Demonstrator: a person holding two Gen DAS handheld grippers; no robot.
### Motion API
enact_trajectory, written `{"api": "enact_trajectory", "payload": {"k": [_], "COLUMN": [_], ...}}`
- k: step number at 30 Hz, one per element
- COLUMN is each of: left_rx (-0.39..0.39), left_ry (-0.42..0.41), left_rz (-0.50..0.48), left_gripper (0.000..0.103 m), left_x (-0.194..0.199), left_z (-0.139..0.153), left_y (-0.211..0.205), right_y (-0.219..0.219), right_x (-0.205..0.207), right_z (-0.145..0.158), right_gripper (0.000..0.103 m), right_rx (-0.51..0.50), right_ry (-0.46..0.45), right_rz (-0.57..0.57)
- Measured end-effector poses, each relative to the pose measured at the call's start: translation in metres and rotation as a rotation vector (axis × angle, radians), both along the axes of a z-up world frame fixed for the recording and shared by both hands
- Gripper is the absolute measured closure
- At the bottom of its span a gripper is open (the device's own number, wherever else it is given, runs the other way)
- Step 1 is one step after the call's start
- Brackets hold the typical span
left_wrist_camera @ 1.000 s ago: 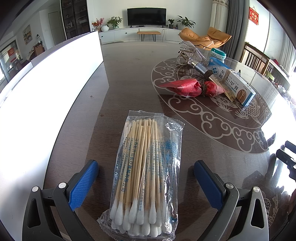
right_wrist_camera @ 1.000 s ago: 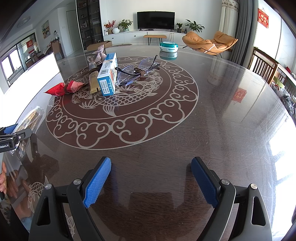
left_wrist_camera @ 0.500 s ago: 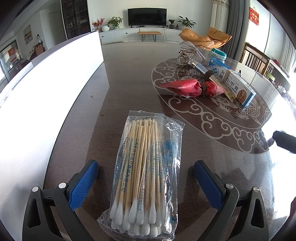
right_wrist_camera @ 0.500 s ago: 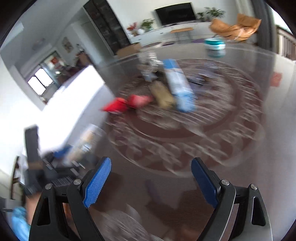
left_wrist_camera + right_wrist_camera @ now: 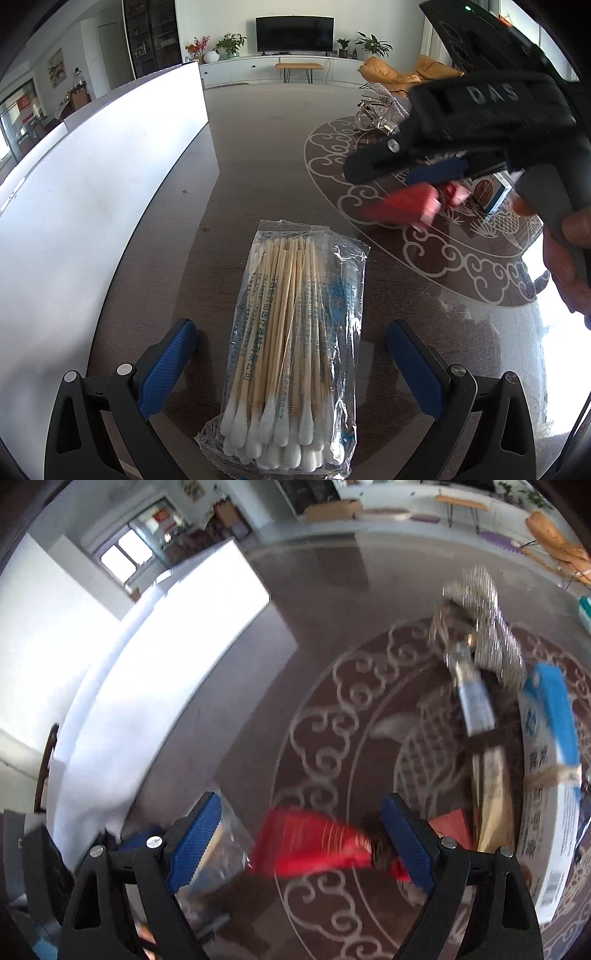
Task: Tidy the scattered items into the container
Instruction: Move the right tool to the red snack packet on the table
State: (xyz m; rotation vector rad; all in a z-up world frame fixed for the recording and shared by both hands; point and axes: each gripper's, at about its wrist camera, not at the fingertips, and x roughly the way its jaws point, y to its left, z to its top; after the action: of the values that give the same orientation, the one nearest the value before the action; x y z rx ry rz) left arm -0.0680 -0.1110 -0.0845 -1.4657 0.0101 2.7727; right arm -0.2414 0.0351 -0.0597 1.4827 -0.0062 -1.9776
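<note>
A clear bag of cotton swabs (image 5: 291,343) lies on the dark table between the wide-apart fingers of my left gripper (image 5: 291,369), which is open and not touching it. My right gripper (image 5: 301,830) is open and hovers over a red packet (image 5: 310,843) tied at one end. The packet lies between its jaws, and the pads do not press on it. In the left wrist view the right gripper (image 5: 380,181) comes in from the upper right above the red packet (image 5: 402,205). A large white container (image 5: 92,184) stands along the left.
Around the table's patterned circle lie a blue-and-white box (image 5: 550,775), a tan box (image 5: 493,794), a small glass bottle (image 5: 472,701) and a silver mesh item (image 5: 487,627). A person's hand (image 5: 565,258) grips the right gripper's handle. The white container (image 5: 147,683) borders the left side.
The right gripper has swung left across the table and turned, ending over the red packet and entering the left wrist view. The left gripper and the swab bag have not moved.
</note>
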Motion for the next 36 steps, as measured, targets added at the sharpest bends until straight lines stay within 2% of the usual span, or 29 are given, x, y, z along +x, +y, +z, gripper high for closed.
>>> {"api": "enact_trajectory", "payload": {"k": [1,3,6,8,9,13,15,17,19,21,23,24,26,29,31,36], "left_rx": [0.000,0.000,-0.001,-0.001,-0.001,-0.001,-0.001,-0.001,-0.002,-0.001,-0.001,-0.001,-0.001,-0.001,-0.001,-0.001], "left_ry": [0.000,0.000,0.000,0.000,0.000,0.000,0.000,0.001,0.001,0.001,0.001,0.000,0.001,0.001,0.001,0.001], "left_rz": [0.001,0.003,0.004,0.008,0.009,0.009,0.009,0.009,0.009,0.009,0.010,0.010,0.009,0.009,0.009,0.009], "left_gripper": [0.000,0.000,0.000,0.000,0.000,0.000,0.000,0.000,0.000,0.000,0.000,0.000,0.000,0.000,0.000,0.000], "left_x": [-0.002,-0.004,-0.004,-0.006,-0.007,-0.008,-0.008,-0.008,-0.008,-0.007,-0.008,-0.007,-0.007,-0.008,-0.008,-0.009], "left_z": [0.000,0.000,0.000,0.000,0.000,0.000,-0.001,-0.001,-0.001,-0.001,-0.001,-0.001,-0.001,-0.002,-0.002,-0.002], "left_y": [0.001,0.001,0.001,0.000,0.000,0.001,0.001,0.001,0.001,0.001,0.001,0.001,0.001,0.001,0.001,0.001], "right_y": [0.001,0.004,0.012,0.023,0.028,0.024,0.016,0.013,0.019,0.031,0.054,0.063,0.080,0.098,0.110,0.106], "right_x": [0.006,0.018,0.024,0.026,0.029,0.040,0.046,0.056,0.062,0.071,0.076,0.076,0.087,0.099,0.109,0.128], "right_z": [-0.002,0.003,0.011,0.020,0.025,0.018,0.009,0.008,0.008,0.021,0.040,0.045,0.049,0.030,0.013,0.004], "right_gripper": [0.014,0.014,0.014,0.014,0.014,0.014,0.014,0.014,0.014,0.014,0.014,0.014,0.014,0.014,0.014,0.014], "right_rx": [0.006,0.025,0.025,-0.032,-0.095,-0.276,-0.230,-0.183,-0.157,-0.188,-0.255,-0.253,-0.163,-0.056,-0.068,-0.123], "right_ry": [-0.017,0.013,0.030,0.043,0.042,-0.042,-0.051,-0.020,-0.035,-0.004,0.073,0.110,0.163,0.126,0.097,0.139], "right_rz": [0.024,0.055,0.013,-0.066,-0.093,-0.033,-0.006,0.016,0.002,-0.015,-0.042,-0.069,-0.165,-0.336,-0.427,-0.466]}}
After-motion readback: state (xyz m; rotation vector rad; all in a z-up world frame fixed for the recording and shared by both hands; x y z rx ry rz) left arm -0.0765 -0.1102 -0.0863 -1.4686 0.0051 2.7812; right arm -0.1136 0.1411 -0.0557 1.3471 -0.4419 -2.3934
